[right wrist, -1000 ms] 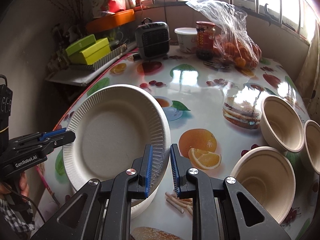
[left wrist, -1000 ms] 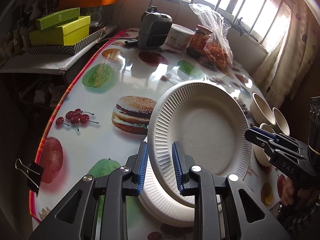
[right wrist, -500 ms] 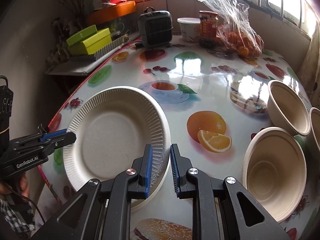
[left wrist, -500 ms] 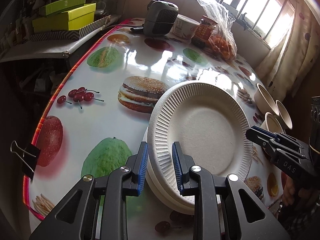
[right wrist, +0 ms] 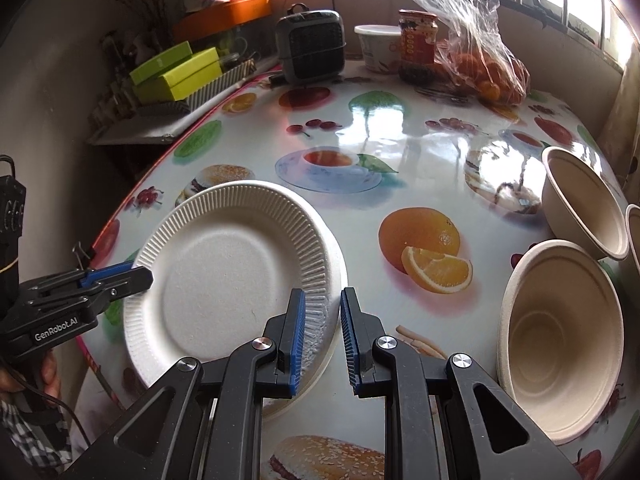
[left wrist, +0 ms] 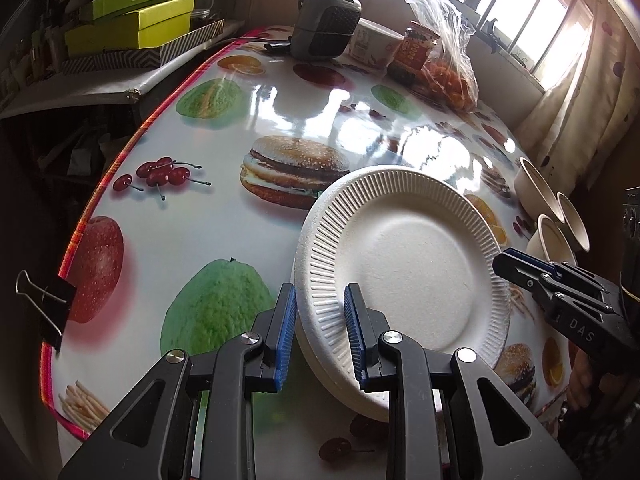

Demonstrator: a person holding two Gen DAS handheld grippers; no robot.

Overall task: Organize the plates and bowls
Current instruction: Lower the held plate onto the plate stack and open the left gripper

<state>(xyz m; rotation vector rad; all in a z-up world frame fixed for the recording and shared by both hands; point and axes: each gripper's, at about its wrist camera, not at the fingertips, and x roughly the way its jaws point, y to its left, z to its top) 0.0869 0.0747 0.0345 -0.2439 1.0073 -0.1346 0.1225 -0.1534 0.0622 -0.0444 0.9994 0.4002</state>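
Our left gripper (left wrist: 320,332) pinches the near rim of the top paper plate (left wrist: 408,264), low in the left wrist frame, its blue pads on either side of the ribbed edge. Our right gripper (right wrist: 323,338) nips the same plate at the opposite rim, pads drawn close on the edge. The plate sits at the centre of each view, on a stack of plates (left wrist: 360,392) at the near edge of the table (left wrist: 224,240).

To finish well, we judge it best to settle the plate level and centred on the stack, then release both sides together so it does not skew.

How many plates lie beneath is hard to count, and whether the top one rests fully on them we cannot tell. The bowls (right wrist: 560,336) at right are cut by the frame edge.
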